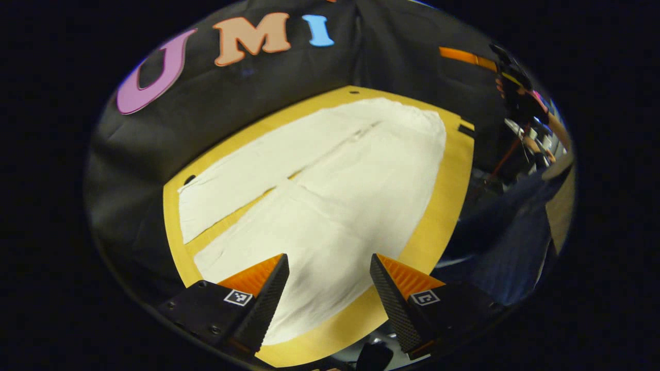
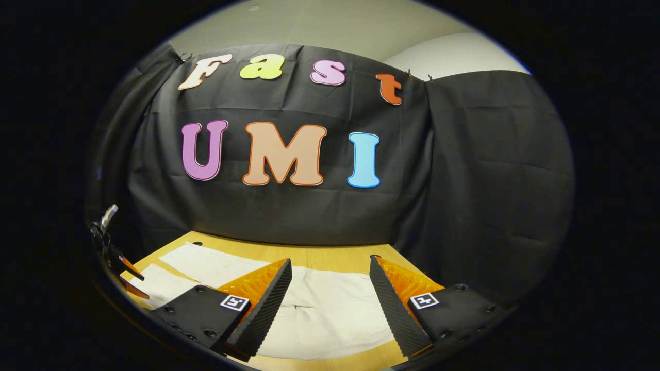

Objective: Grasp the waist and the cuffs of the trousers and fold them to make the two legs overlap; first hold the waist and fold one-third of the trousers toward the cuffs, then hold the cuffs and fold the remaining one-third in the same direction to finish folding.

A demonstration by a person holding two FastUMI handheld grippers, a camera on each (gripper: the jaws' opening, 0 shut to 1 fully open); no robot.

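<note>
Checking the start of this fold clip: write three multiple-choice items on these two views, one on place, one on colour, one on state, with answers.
1. Where do the trousers lie?
A. flat on the table
B. hung on the wall
C. on the floor

2. What colour are the trousers?
A. black
B. white
C. blue

3. How stands the left gripper?
A. shut on the trousers
B. shut on nothing
C. open over the trousers

Answers:
1 A, the cloth is spread on the wooden top.
2 B, pale cloth in both views.
3 C, a wide gap shows between its fingers, with cloth seen through it; the right gripper is open likewise.
</note>
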